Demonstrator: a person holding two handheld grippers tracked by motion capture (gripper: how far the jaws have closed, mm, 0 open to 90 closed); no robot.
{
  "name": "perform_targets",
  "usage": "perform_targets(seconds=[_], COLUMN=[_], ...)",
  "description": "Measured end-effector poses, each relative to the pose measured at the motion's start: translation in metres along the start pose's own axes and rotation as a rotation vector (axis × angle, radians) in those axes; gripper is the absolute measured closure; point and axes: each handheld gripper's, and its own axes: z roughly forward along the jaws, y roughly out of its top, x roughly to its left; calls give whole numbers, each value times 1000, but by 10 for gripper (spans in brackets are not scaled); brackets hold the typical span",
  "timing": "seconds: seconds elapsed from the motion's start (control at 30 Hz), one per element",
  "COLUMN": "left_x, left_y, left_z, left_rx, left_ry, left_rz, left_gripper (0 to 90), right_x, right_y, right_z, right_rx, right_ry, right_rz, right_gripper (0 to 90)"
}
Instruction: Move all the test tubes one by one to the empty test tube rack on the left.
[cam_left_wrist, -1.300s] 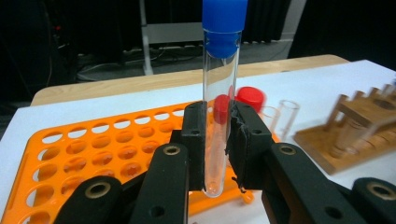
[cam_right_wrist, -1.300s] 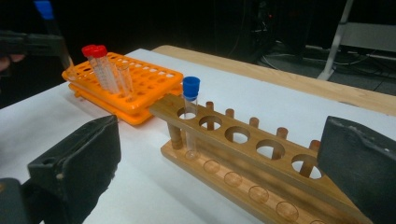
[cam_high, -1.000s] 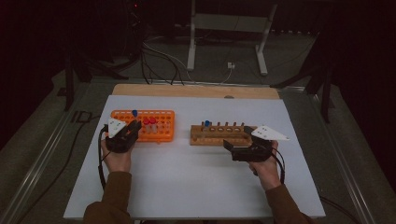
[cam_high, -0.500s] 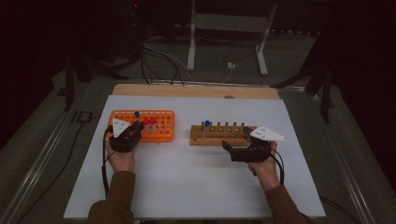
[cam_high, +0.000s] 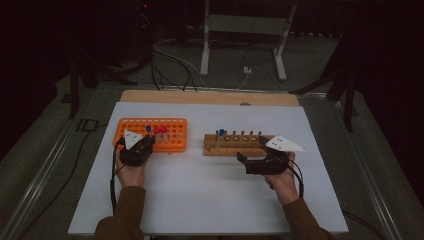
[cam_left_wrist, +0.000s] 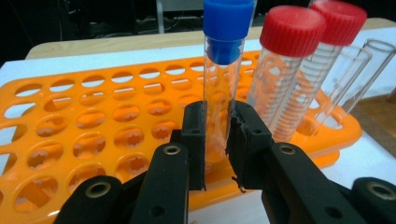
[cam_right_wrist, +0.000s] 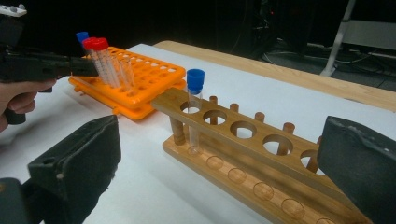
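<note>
Two hand-held grippers work at a white table bearing two racks. The left gripper pinches a blue-capped tube low on its clear wall; the pads press on both sides. This tube stands upright in a hole near the front edge of the orange rack, just beside two red-capped tubes and two uncapped tubes. In the high view the left gripper sits at the rack's near edge, with the left hand behind it. The right gripper lies just before the wooden rack, its jaws spread wide with nothing between them; the right hand holds it. In the right gripper view a second blue-capped tube stands in the end hole of the wooden rack, whose other holes are vacant.
</note>
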Motion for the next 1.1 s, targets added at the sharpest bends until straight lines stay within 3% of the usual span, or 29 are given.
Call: perform_targets(seconds=[0.23, 0.4, 0.5, 0.57, 0.63, 0.73, 0.8, 0.9, 1.1], left_x=[-1, 1, 1, 1, 1, -5, -13, -26, -59], left_y=[-2, -1, -1, 0, 0, 4, 8, 16, 28], left_z=[1, 1, -4, -10, -17, -28, -33, -36, -34], left_rx=[52, 61, 63, 42, 10, -50, -74, -96, -104], left_ry=[9, -5, 0, 8, -3, -14, -16, -48, -154], left_rz=[43, 14, -2, -14, -44, -53, -36, -18, 62], left_gripper=[784, 769, 597, 514, 437, 359, 330, 309, 309], right_x=[2, 8, 10, 11, 14, 14, 14, 14, 15], right_y=[-1, -1, 0, 2, 5, 9, 10, 11, 10], right_z=[3, 14, 27, 37, 50, 70, 81, 93, 101], right_rx=[5, 31, 48, 47, 64, 98, 111, 127, 123], right_ry=[5, 3, 8, 21, 13, -5, -42, -45, -4], right_rz=[-6, -37, -28, -13, -31, -35, -58, -57, -62], right_gripper=[0, 22, 71, 135, 186, 348, 447, 555, 767])
